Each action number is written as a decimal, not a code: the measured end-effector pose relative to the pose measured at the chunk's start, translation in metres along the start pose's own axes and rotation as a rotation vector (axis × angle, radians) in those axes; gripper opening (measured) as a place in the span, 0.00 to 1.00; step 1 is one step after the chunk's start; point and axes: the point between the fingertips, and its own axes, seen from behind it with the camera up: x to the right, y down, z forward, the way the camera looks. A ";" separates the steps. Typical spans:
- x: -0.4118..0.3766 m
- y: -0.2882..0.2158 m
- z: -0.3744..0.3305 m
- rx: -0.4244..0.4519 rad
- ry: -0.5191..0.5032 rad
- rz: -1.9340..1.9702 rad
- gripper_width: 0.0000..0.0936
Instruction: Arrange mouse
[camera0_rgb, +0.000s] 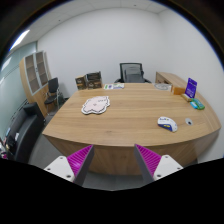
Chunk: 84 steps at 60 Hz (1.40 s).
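Note:
A white mouse (166, 123) lies on the wooden table (120, 125), to the right and well beyond my fingers, with a small dark object (188, 122) just right of it. A white mat with a pink pattern (95, 105) lies on the table's far left part. My gripper (112, 160) is open and empty, held back from the table's near edge. Its purple pads (76, 158) stand wide apart, with only the table edge and floor between them.
An office chair (132, 73) stands behind the table and another (52, 92) at the left. A purple box (191, 88) and a teal item (198, 103) sit at the table's far right. Shelving (36, 72) stands along the left wall.

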 end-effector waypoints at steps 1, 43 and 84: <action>0.003 -0.002 0.001 0.007 0.011 -0.001 0.90; 0.272 -0.008 0.113 0.053 0.105 -0.128 0.89; 0.324 -0.056 0.238 0.053 0.029 -0.070 0.87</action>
